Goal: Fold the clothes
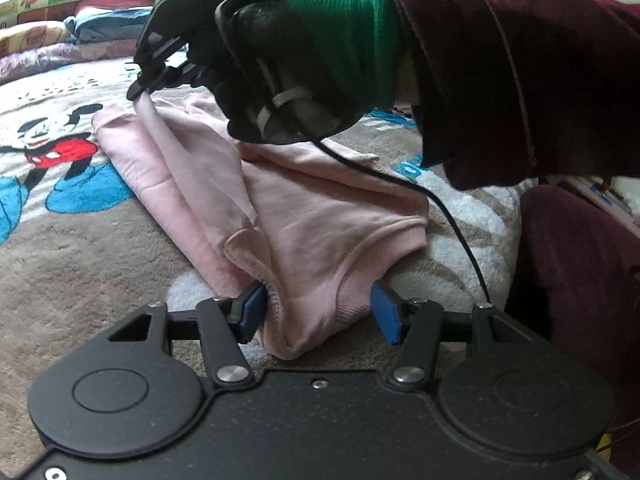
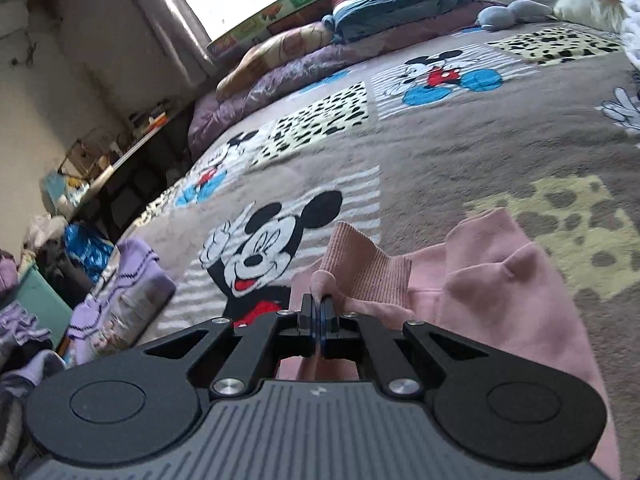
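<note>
A pink sweatshirt (image 1: 304, 216) lies bunched on the cartoon-mouse blanket (image 1: 80, 240). Its ribbed neckline sits between the blue pads (image 1: 252, 312) of my left gripper (image 1: 319, 314), whose jaws stand wide apart around the cloth. Further off, a gloved hand (image 1: 320, 56) holds my right gripper (image 1: 138, 94), which is shut on a lifted fold of the sweatshirt. In the right wrist view the right gripper (image 2: 320, 308) pinches pink fabric just below a ribbed cuff (image 2: 360, 268), with the rest of the sweatshirt (image 2: 500, 292) trailing to the right.
The blanket (image 2: 420, 152) covers a wide bed. Pillows and folded bedding (image 2: 400, 4) line the far edge, with soft toys (image 2: 516, 12) nearby. Purple clothes (image 2: 132, 292) and clutter lie off the bed's left side. A black cable (image 1: 452, 224) hangs from the right gripper.
</note>
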Motion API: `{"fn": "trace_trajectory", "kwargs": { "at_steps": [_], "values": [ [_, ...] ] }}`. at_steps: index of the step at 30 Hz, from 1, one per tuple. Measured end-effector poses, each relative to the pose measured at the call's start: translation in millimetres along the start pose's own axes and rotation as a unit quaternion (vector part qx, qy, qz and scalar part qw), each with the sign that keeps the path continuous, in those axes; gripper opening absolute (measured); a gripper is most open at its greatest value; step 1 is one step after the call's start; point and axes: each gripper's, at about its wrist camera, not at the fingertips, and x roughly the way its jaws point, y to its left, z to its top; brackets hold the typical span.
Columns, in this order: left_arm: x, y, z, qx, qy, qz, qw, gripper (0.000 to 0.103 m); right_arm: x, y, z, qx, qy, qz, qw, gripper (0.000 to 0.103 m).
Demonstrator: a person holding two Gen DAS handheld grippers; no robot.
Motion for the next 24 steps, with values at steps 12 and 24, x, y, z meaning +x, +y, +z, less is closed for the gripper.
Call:
{"fn": "trace_trajectory", "kwargs": {
  "at_steps": [12,24],
  "values": [
    [0,6,3,-0.015,0.006,-0.019,0.9997,0.060,29,32,-12,-0.119,0.025,-0.020,0.992,0.007],
    [-42,32,8,-0.014,-0.019,-0.056,0.9981,0.062,-63,37,-35,-0.227,-0.017,0.037,0.973,0.036]
  ]
}}
